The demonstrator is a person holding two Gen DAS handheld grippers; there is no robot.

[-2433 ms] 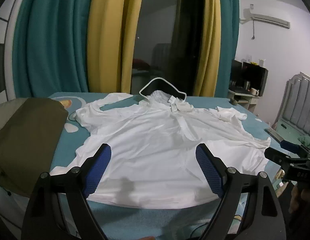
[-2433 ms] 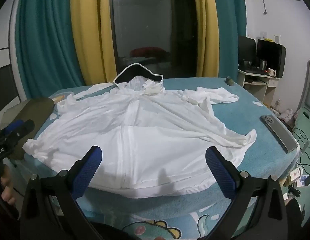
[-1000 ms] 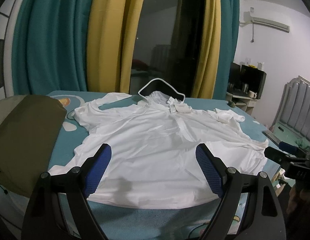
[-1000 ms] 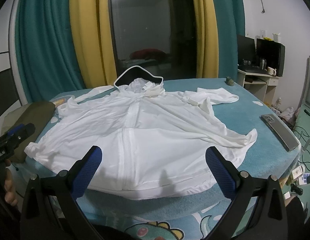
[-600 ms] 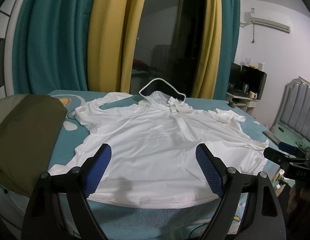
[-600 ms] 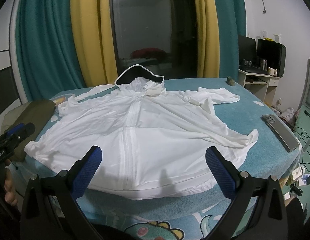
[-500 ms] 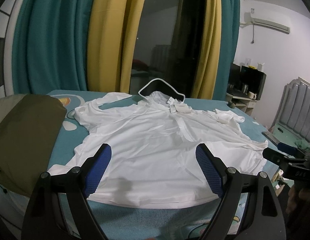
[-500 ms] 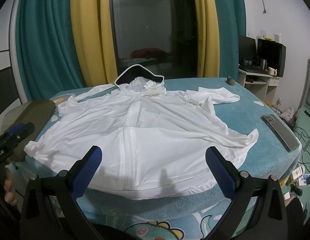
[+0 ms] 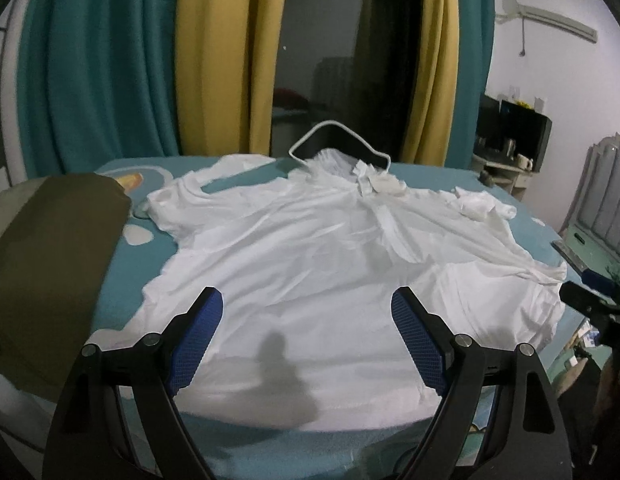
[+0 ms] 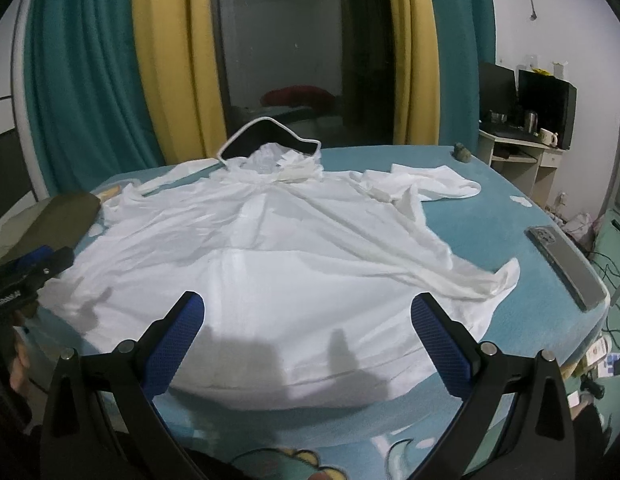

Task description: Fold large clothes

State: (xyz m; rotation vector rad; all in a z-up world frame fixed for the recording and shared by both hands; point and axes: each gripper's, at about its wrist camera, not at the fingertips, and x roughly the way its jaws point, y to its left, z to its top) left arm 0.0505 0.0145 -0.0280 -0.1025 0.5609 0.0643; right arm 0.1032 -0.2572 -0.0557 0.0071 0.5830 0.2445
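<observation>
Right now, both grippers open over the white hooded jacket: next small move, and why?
Probably lower the right hand-held gripper to the bunched right sleeve. The white hooded jacket lies spread but unfolded on the teal bed, and both it and the left hand-held gripper are open, holding nothing.

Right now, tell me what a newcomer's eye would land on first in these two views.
First, the big white hooded garment spread flat over most of the teal bed cover, hood toward the yellow and teal curtains. Next, both open grippers hovering over its near hem: the left gripper and the right gripper. Then the olive folded cloth at the left edge and a phone at the right.
</observation>
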